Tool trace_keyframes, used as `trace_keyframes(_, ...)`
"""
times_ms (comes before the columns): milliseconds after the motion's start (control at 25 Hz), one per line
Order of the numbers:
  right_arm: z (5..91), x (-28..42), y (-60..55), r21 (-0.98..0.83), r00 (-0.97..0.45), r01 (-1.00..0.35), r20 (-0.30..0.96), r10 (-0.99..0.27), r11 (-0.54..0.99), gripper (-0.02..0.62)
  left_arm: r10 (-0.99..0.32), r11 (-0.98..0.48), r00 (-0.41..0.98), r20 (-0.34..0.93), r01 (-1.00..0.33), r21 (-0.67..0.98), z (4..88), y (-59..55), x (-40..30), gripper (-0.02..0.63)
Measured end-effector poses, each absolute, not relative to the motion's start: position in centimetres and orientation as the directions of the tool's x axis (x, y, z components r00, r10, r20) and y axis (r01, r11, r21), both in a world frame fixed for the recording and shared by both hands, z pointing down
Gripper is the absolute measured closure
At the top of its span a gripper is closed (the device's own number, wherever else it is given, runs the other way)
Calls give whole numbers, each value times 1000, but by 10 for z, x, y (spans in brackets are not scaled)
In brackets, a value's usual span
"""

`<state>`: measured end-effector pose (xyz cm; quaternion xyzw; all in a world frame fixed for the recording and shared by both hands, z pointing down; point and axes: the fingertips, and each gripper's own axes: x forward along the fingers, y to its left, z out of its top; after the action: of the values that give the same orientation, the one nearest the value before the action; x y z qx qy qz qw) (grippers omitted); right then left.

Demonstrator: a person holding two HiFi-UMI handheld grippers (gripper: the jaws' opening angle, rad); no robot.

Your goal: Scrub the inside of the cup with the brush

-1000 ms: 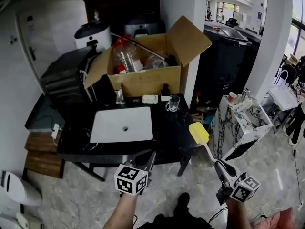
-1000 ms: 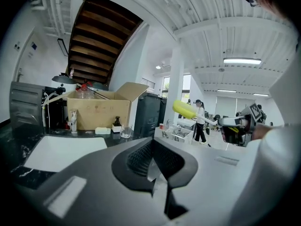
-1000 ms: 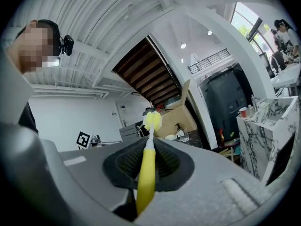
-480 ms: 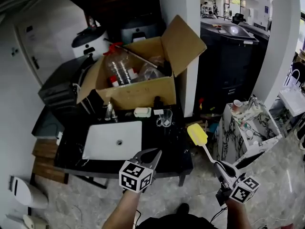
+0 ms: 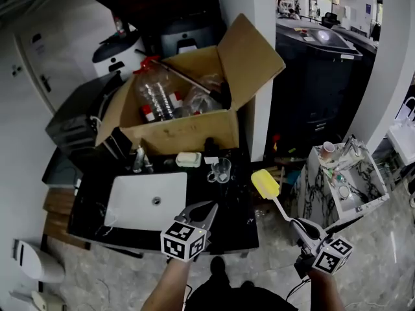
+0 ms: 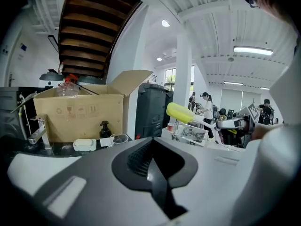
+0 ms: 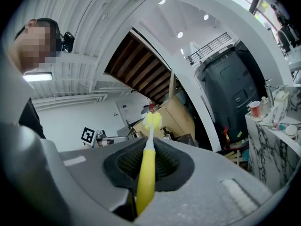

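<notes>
On the far side of the black counter (image 5: 237, 203) stood an open cardboard box (image 5: 188, 127) with clear plastic bottles inside. White sink (image 5: 146, 199) was set into the counter, left of centre. Left gripper (image 5: 206, 210) hung over the counter's near edge, jaws pressed together, nothing between them. Right gripper (image 5: 301, 227) was off the counter's right end, jaws clamped on the brush (image 5: 266, 184) by its yellow handle. Cup (image 5: 221, 169), clear glass, stood upright just before the box, right of the sink, apart from both grippers.
</notes>
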<state>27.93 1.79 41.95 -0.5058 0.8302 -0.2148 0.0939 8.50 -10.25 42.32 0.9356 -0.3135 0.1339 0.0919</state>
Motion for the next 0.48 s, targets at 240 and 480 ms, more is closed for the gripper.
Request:
trace_keyframes(240,409,267,-38,-423,-480,-811,86,-873,404,552,-545,-793,776,317,-600,105,432,-163,90,586)
trace_keyframes(480,397,243,-99,-428,-486,-810,105,-867,402,552,-511,-812,793,331,-572,117,441,-206,85,579)
